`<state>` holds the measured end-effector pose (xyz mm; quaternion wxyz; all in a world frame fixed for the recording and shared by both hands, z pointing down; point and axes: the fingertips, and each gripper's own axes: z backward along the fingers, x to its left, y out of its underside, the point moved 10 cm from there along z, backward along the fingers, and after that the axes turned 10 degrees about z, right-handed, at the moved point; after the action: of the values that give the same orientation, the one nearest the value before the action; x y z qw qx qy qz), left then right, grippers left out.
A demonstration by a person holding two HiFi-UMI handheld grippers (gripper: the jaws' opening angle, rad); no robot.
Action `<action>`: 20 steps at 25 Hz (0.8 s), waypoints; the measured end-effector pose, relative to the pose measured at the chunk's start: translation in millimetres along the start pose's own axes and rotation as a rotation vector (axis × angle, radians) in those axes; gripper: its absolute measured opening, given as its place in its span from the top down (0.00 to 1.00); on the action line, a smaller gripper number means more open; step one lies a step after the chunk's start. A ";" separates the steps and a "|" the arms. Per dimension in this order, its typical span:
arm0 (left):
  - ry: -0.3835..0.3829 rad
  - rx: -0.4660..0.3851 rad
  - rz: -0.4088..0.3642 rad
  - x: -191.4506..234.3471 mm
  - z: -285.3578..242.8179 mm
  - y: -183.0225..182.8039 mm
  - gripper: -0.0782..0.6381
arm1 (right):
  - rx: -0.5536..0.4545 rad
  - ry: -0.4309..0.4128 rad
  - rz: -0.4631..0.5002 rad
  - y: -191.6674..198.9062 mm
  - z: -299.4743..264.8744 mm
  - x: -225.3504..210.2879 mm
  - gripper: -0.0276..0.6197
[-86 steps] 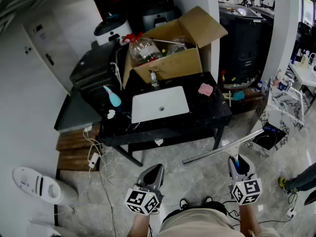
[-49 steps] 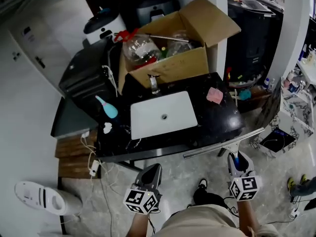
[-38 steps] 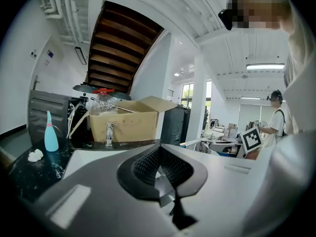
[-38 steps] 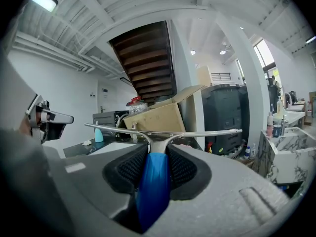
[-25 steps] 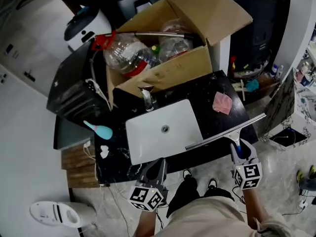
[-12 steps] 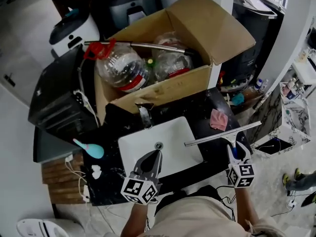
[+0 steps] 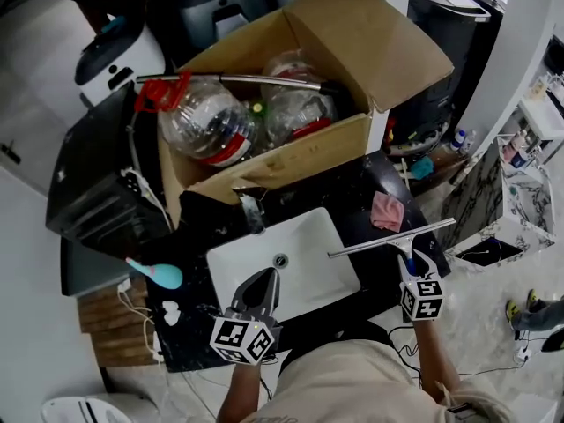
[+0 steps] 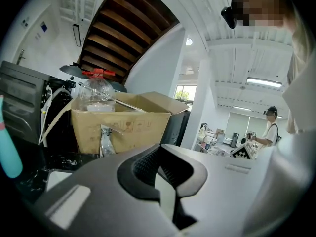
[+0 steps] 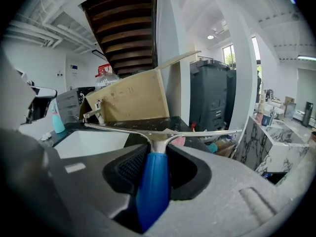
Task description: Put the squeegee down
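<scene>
Head view: one squeegee (image 7: 388, 240) held crosswise over black countertop (image 7: 348, 205), right of one white sink (image 7: 308, 254), near one pink cloth (image 7: 388, 210). Two grippers seen.

Left gripper view: left gripper (image 8: 163, 174) jaws pressed together, nothing gripped.

Right gripper view: right gripper (image 9: 153, 167) clamped on squeegee's blue handle (image 9: 153, 186).

Dim indoor light, strong fisheye warp

A black countertop (image 7: 352, 217) with a white basin (image 7: 313, 245) stands before an open cardboard box (image 7: 361, 33), on grey marbled floor (image 7: 483, 324), white walls (image 8: 153, 73) around
</scene>
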<state>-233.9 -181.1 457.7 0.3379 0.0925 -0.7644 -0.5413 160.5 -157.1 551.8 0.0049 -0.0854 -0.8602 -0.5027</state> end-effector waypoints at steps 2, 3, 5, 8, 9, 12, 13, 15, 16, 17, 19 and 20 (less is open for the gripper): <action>-0.001 0.014 -0.013 -7.6 -3.6 0.5 0.87 | 0.023 -0.010 -0.001 5.5 -8.7 -6.9 0.76; -0.006 0.022 -0.020 -10.2 -5.7 1.0 0.87 | 0.034 -0.013 -0.001 8.4 -12.7 -9.8 0.76; -0.018 0.038 -0.025 -13.9 -10.9 1.5 0.87 | 0.052 -0.024 -0.005 14.9 -19.9 -14.2 0.76; -0.009 0.068 -0.040 -23.4 -23.2 3.4 0.87 | 0.084 -0.041 -0.014 24.9 -30.9 -20.9 0.76; -0.003 0.080 -0.047 -27.3 -27.5 5.2 0.87 | 0.097 -0.046 -0.016 28.4 -34.5 -23.1 0.76; -0.002 0.109 -0.048 -34.7 -39.3 11.1 0.87 | 0.123 -0.057 0.000 35.1 -45.4 -28.6 0.76; -0.004 0.115 -0.041 -35.9 -43.3 12.9 0.87 | 0.129 -0.061 0.014 34.8 -49.4 -30.4 0.76; -0.006 0.126 -0.037 -37.1 -50.1 15.3 0.87 | 0.138 -0.071 0.040 32.9 -57.0 -32.8 0.76; -0.007 0.131 -0.040 -37.2 -52.4 15.4 0.87 | 0.142 -0.076 0.045 32.5 -60.3 -32.8 0.76; -0.008 0.134 -0.043 -37.2 -53.7 15.0 0.87 | 0.146 -0.078 0.046 32.7 -63.0 -32.4 0.76; -0.012 0.136 -0.043 -36.7 -54.7 14.4 0.87 | 0.154 -0.076 0.045 34.1 -67.2 -31.8 0.76; -0.016 0.137 -0.042 -36.3 -54.9 14.4 0.87 | 0.160 -0.072 0.045 34.9 -69.1 -31.8 0.76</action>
<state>-169.4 -199.0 465.6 0.3130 0.1270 -0.8003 -0.4954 191.8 -204.7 613.1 -0.0080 -0.1220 -0.8952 -0.4287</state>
